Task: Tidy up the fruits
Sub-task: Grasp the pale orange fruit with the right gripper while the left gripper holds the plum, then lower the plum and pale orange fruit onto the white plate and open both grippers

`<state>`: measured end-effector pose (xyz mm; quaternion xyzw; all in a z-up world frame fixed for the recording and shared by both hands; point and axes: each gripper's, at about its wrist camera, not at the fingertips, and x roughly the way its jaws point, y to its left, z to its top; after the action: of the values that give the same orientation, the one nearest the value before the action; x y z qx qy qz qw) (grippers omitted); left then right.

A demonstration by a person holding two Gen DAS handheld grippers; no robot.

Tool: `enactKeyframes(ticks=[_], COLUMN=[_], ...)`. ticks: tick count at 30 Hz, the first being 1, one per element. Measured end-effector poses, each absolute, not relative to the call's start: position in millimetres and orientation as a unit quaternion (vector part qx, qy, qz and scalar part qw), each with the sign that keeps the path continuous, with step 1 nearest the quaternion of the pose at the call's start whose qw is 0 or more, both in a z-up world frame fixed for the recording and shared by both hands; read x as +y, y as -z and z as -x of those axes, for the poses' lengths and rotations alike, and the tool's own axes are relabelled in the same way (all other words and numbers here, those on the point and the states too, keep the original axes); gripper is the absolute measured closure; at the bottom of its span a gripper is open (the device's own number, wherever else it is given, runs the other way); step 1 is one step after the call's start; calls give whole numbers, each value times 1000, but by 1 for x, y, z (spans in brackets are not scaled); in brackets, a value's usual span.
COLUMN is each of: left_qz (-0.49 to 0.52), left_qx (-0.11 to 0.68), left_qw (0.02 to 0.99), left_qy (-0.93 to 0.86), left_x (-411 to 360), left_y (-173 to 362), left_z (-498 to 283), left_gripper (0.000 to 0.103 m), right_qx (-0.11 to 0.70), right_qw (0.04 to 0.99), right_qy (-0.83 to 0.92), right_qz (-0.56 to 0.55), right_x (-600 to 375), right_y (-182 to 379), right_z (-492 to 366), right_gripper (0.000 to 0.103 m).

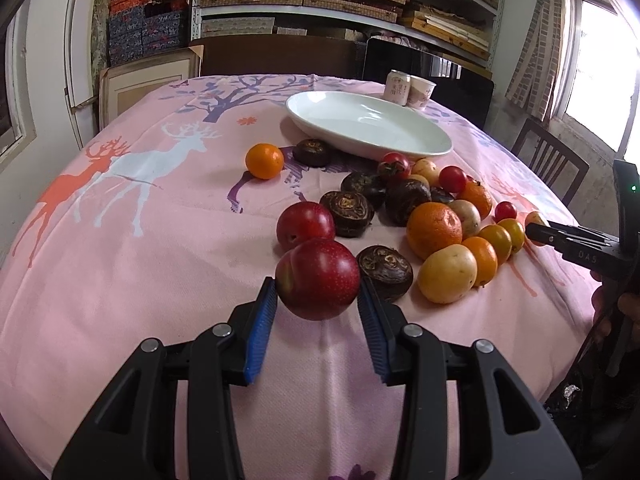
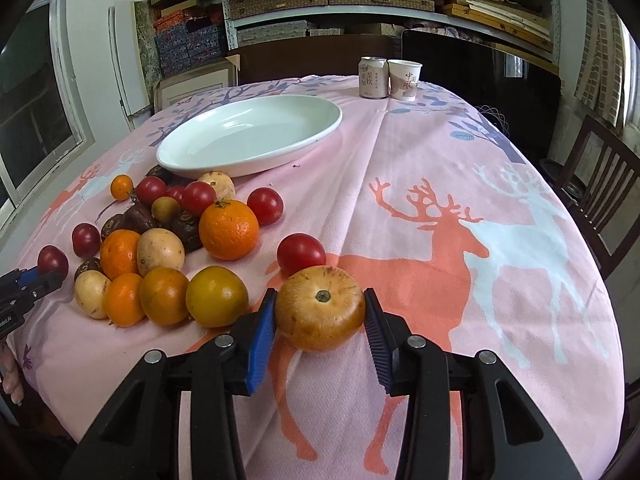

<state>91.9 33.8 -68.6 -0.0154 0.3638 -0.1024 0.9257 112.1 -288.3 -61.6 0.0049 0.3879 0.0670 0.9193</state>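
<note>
Left gripper (image 1: 317,300) clamps a plum (image 1: 318,278), right gripper (image 2: 320,314) an orange-brown fruit (image 2: 320,308); plate (image 2: 200,162) at eleven o'clock from the right

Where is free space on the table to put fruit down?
The white plate is empty. Bare cloth lies right of the fruit pile, toward the can and paper cup. Crowded: the pile before the plate.
</note>
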Motion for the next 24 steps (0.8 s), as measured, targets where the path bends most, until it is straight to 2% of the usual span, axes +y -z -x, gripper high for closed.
enactKeyframes(ticks=[11,18,24], left_qz=[9,-7,-10], left_qx=[340,331,390], left_qw=[932,930,908], left_qy=[128,160,155], left_x=[24,-4,-28], left_y=[33,-2,12], left_z=[-115,-180,-267], left_gripper=[62,62,62], right_qx=[333,316,349], right_qw=[938,942,928], right_qy=[-96,-115,-126], right_qz=[-5,10,29], right_x=[-285,-264,-235], right_y=[15,-11,5], right_z=[-123,-183,-257], right_gripper=[60,60,59])
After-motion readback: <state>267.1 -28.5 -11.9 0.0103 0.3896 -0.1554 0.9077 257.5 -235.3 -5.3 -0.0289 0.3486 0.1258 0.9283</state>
